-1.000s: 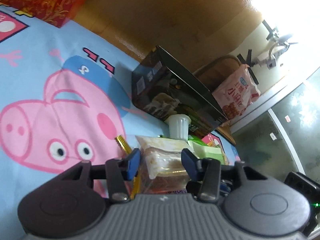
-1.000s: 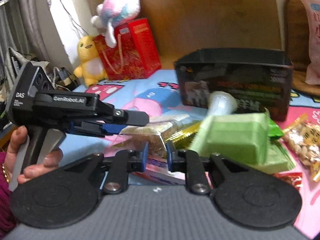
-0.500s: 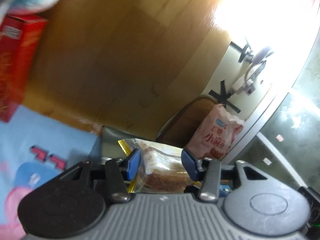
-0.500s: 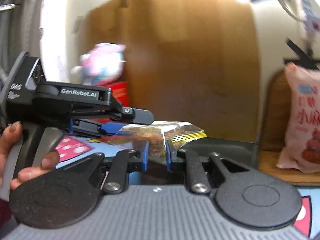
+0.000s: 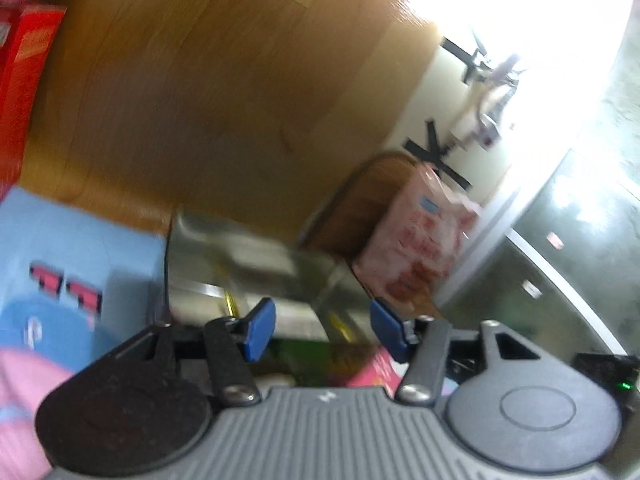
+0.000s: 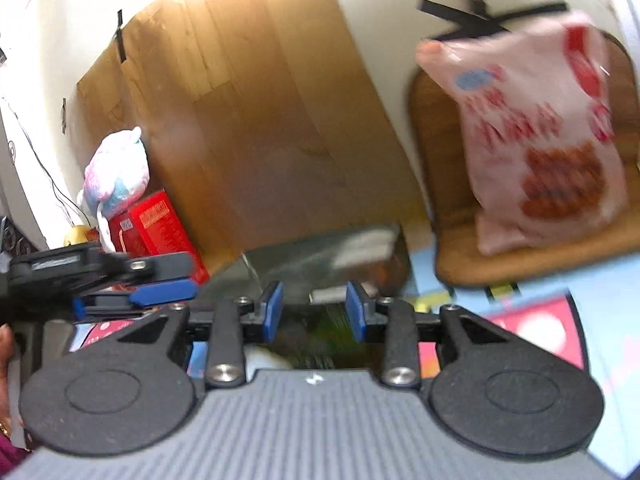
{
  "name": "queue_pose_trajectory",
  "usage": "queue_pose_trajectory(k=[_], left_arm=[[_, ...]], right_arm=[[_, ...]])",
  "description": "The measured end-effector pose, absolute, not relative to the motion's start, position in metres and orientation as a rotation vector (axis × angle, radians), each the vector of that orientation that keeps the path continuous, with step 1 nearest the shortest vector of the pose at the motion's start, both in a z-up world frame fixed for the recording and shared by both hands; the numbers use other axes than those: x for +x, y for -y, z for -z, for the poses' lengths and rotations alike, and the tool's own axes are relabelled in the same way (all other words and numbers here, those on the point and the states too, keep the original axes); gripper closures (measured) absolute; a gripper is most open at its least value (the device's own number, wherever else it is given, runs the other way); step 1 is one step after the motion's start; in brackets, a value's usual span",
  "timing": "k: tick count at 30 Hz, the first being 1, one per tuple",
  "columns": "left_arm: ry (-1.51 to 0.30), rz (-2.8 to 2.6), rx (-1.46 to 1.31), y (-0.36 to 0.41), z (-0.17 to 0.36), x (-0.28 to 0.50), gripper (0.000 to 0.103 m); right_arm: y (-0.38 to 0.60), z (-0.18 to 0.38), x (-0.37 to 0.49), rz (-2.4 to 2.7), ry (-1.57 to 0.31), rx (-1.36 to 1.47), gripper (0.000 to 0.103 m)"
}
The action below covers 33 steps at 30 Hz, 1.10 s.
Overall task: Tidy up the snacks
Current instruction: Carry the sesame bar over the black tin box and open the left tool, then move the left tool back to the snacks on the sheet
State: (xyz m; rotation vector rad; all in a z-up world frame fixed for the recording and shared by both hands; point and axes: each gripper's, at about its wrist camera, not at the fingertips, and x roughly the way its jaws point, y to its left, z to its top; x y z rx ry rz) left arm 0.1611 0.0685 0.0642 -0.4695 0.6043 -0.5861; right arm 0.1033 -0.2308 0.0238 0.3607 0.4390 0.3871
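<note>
Reading from the left, the red box [image 6: 154, 226] and plush toy [image 6: 114, 172] stand at the mat's far left edge. Left gripper [image 5: 322, 330]: jaws opening, nothing visible between the pads. Right gripper [image 6: 314, 312]: jaws opening, also empty. Both hover above the dark box [image 6: 320, 256], whose interior is blurred; the snack inside cannot be identified. Right of it, the pink snack bag [image 6: 536, 148] leans on a brown cushion [image 6: 520, 264].
</note>
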Motion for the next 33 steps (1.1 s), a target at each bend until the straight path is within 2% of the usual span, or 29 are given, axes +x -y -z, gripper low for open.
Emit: queue_pose_trajectory(k=[3, 6, 10, 12, 13, 22, 30, 33], left_arm=[[-0.662, 0.612, -0.468, -0.065, -0.047, 0.141, 0.041], [-0.748, 0.619, -0.485, -0.058, -0.025, 0.131, 0.041], [-0.814, 0.626, -0.564, -0.057, -0.007, 0.123, 0.047], [-0.813, 0.605, -0.572, -0.061, -0.005, 0.114, 0.051], [-0.812, 0.605, -0.577, -0.065, -0.004, 0.111, 0.054], [-0.730, 0.494, -0.643, -0.121, -0.016, 0.070, 0.053], [-0.716, 0.465, -0.681, -0.145, -0.014, 0.044, 0.052], [-0.700, 0.455, -0.689, -0.154, -0.014, 0.037, 0.045]], right_arm=[[0.229, -0.006, 0.090, -0.394, -0.504, 0.379, 0.065], [0.216, 0.003, 0.081, -0.449, -0.544, 0.406, 0.066], [0.190, 0.003, 0.067, -0.512, -0.553, 0.356, 0.076], [0.180, 0.001, 0.063, -0.540, -0.562, 0.348, 0.078], [0.174, 0.000, 0.060, -0.534, -0.561, 0.332, 0.078], [0.116, -0.003, 0.030, -0.662, -0.543, 0.193, 0.075], [0.099, 0.003, 0.024, -0.681, -0.569, 0.161, 0.066], [0.107, -0.002, 0.018, -0.653, -0.533, 0.152, 0.064]])
